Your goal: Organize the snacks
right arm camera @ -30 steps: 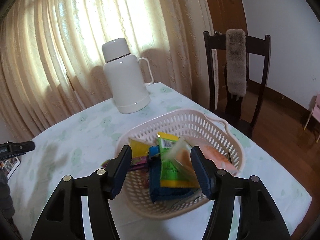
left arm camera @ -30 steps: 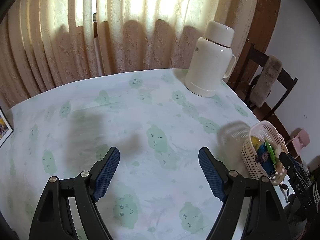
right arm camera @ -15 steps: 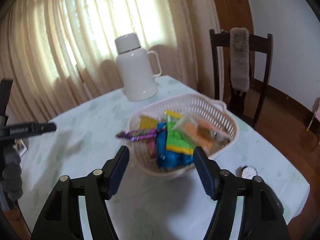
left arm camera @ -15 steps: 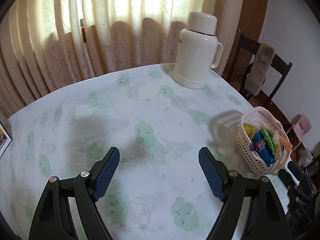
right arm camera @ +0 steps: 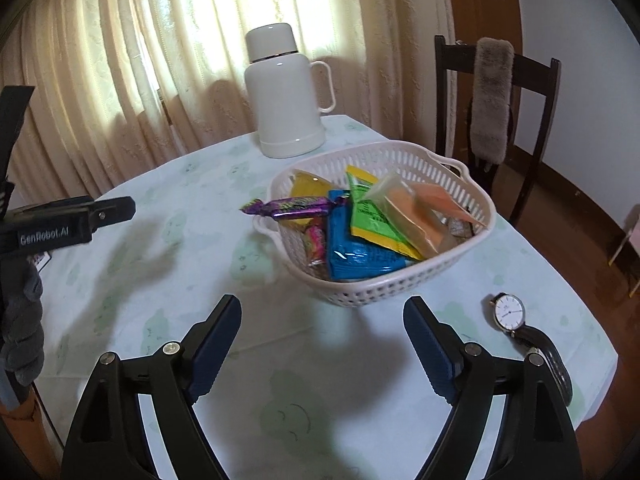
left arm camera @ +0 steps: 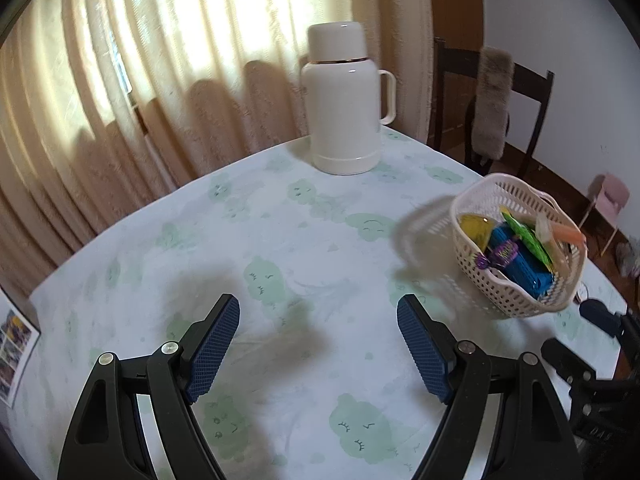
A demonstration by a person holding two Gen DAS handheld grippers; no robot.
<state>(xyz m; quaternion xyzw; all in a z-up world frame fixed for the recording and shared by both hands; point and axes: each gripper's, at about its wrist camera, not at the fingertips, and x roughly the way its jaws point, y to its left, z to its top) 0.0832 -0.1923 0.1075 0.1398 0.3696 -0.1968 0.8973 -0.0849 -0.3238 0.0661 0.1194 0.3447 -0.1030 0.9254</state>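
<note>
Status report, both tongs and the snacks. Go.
Left tongs open, empty. Right tongs just opening, empty. Snack packets in white plastic basket. Wristwatch beside it.

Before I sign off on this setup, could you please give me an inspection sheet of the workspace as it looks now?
Surface: table under a pale cloth with green cloud prints.
Job's things: white basket holding snack packets; purple candy bar lies over its rim.
Clutter: white flask; wristwatch beside the basket.
Grippers: left gripper open, empty; right gripper has just been opening, nothing between its fingers.
Cables: nothing seen.
Surroundings: curtains; dark chair with a furry cover.
</note>
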